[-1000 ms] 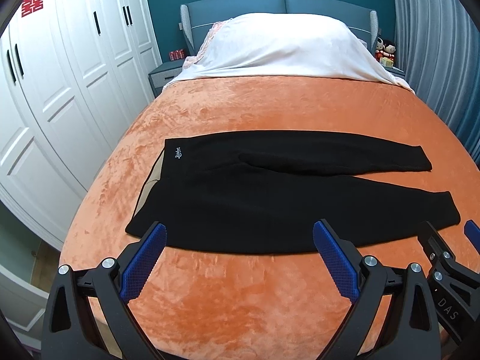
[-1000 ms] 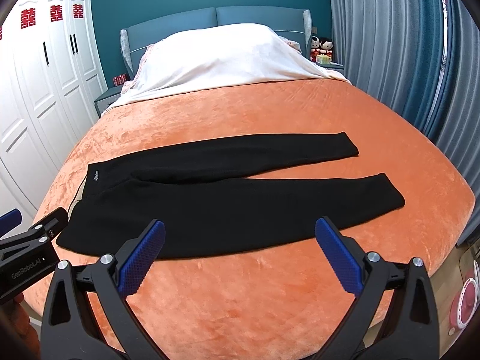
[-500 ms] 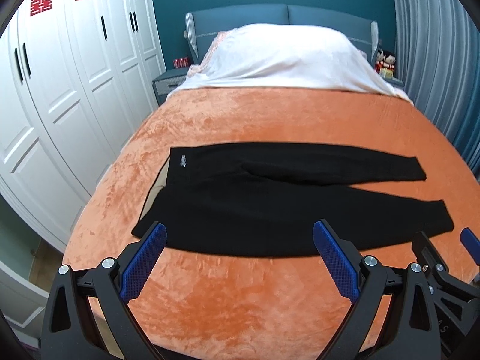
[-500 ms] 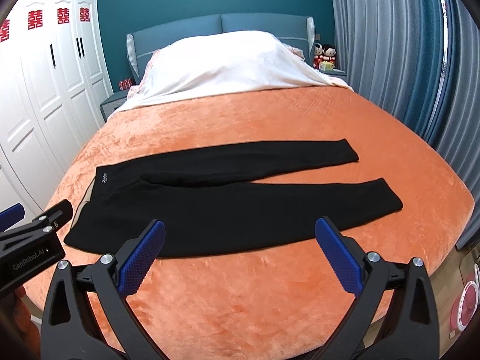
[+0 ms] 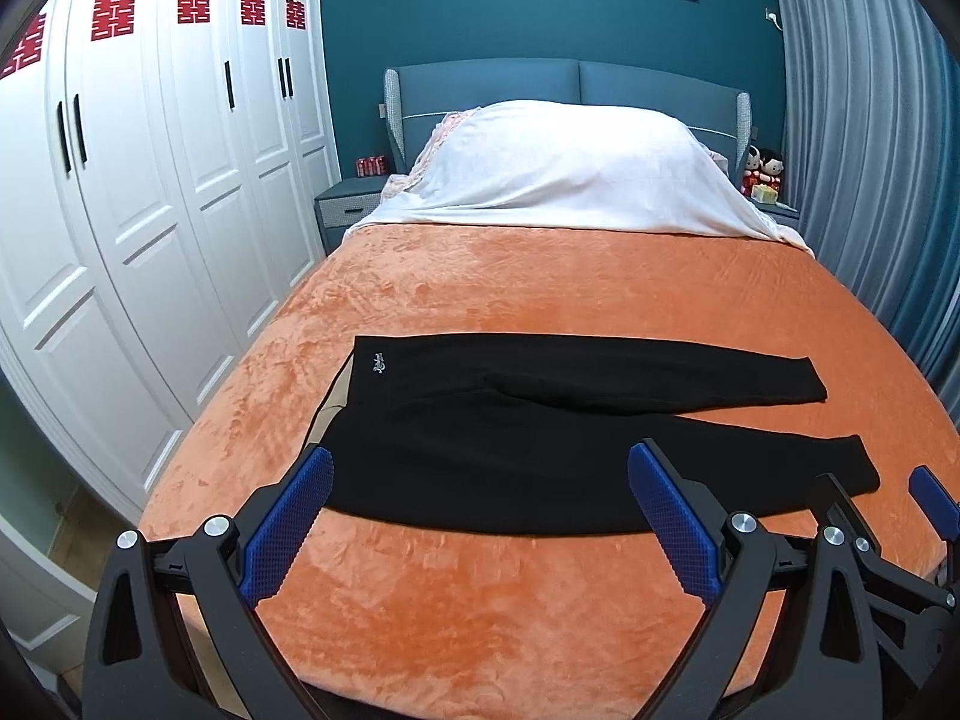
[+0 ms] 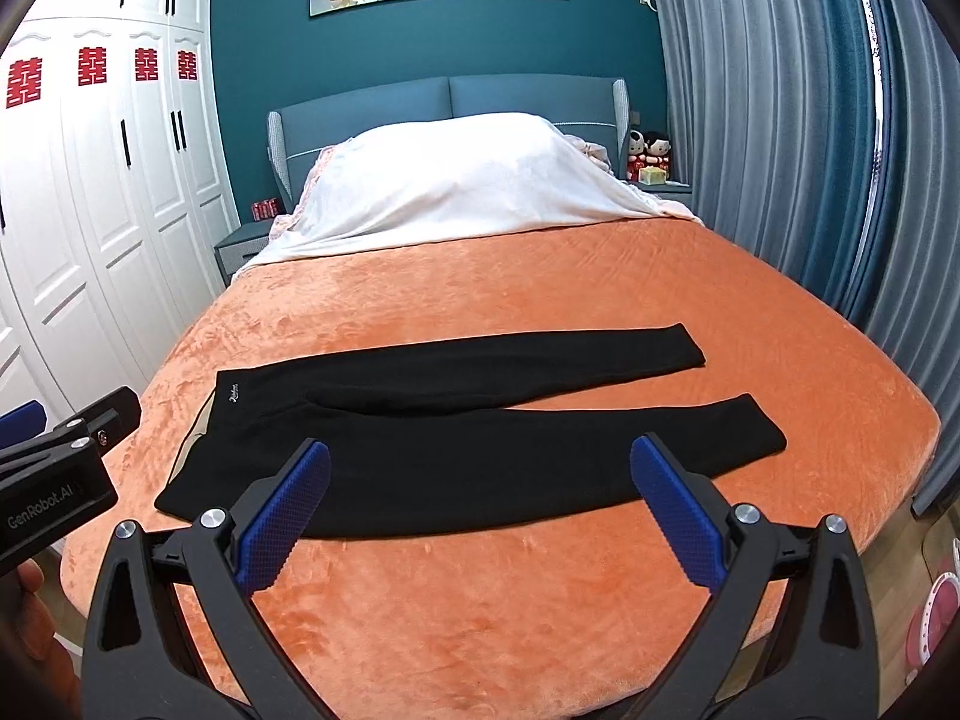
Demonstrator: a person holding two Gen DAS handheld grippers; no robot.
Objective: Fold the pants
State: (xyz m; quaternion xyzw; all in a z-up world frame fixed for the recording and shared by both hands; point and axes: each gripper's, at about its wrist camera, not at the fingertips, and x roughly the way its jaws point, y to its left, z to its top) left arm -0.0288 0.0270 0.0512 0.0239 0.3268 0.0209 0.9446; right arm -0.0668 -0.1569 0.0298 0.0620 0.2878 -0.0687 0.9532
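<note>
Both grippers, left and right, hover before pants, jaws spread, empty.

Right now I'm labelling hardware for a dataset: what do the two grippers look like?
Both the left gripper and right gripper are black angular frames with silver bolts and blue textured finger pads. The left one's body reads "GenRobot.AI" in white.

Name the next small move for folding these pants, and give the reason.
Probably lower both open grippers to the far leg: the left gripper near the waistband, the right gripper near its cuff. The black pants lie flat, legs apart, ungrasped on the orange blanket.
</note>
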